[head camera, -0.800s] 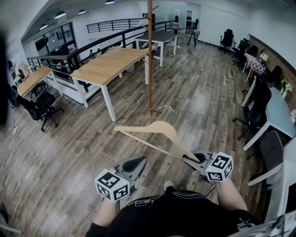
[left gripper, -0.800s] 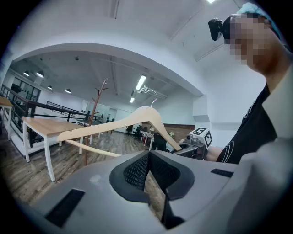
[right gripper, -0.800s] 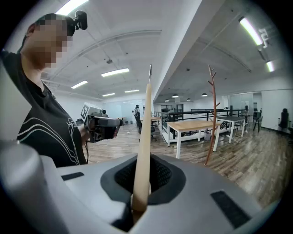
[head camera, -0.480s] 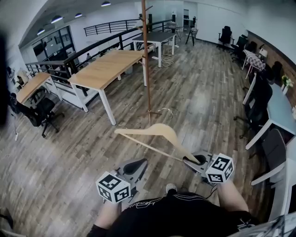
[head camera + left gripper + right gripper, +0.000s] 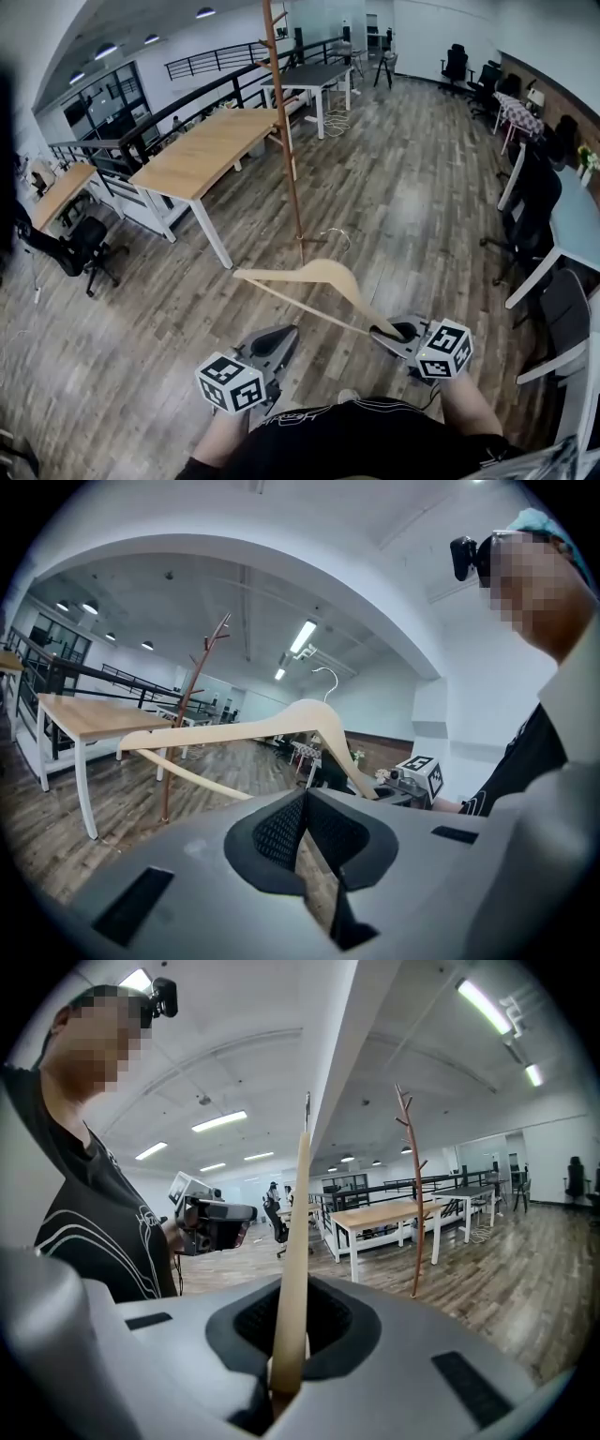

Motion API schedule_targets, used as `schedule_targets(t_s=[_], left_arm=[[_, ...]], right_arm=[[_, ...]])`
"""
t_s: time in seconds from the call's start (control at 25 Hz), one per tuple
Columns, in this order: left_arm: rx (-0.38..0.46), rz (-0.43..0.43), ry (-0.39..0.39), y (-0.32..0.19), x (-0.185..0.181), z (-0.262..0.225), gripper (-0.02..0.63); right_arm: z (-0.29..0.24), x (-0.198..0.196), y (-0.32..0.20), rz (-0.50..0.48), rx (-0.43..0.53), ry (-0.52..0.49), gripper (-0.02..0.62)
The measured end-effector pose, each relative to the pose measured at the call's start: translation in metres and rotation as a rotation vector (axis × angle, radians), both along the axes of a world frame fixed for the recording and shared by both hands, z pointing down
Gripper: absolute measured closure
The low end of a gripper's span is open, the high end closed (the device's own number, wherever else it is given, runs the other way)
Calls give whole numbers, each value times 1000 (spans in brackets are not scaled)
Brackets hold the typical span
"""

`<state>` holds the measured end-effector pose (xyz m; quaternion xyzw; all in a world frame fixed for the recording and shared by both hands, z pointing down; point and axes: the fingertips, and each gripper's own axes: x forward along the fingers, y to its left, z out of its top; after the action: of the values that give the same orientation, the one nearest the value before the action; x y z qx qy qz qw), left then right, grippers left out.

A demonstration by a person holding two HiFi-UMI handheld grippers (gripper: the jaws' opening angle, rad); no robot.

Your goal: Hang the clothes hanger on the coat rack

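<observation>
A pale wooden clothes hanger with a thin wire hook hangs in the air in front of me. My right gripper is shut on one end of it, and the arm of the hanger rises from between the jaws. My left gripper sits lower left of the hanger, shut, with nothing in it and clear of the wood. The coat rack, a thin brown pole with branch-like pegs, stands on the floor straight ahead, beyond the hanger. It also shows as a small tree shape and at the left.
A long wooden desk with white legs stands just left of the rack, with a black railing behind it. Black office chairs are at the far left. More chairs and a light table line the right side.
The coat rack has slid left in the head view and come closer. Both grippers and the hanger keep the same pose in front of me.
</observation>
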<state>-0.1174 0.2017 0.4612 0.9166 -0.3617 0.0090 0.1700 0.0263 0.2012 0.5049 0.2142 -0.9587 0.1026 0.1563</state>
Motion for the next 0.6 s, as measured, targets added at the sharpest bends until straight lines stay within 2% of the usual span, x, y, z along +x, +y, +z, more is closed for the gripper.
schedule_targets(t_s=[0.36,0.6], left_arm=[[26,10,-38,-97,51,-28,598],[120,26,-65,-133,88,-61,598]], right_arm=[[-19,55,-93,43,22,-46,554],[-43,82,-136,50,66,-86,554]])
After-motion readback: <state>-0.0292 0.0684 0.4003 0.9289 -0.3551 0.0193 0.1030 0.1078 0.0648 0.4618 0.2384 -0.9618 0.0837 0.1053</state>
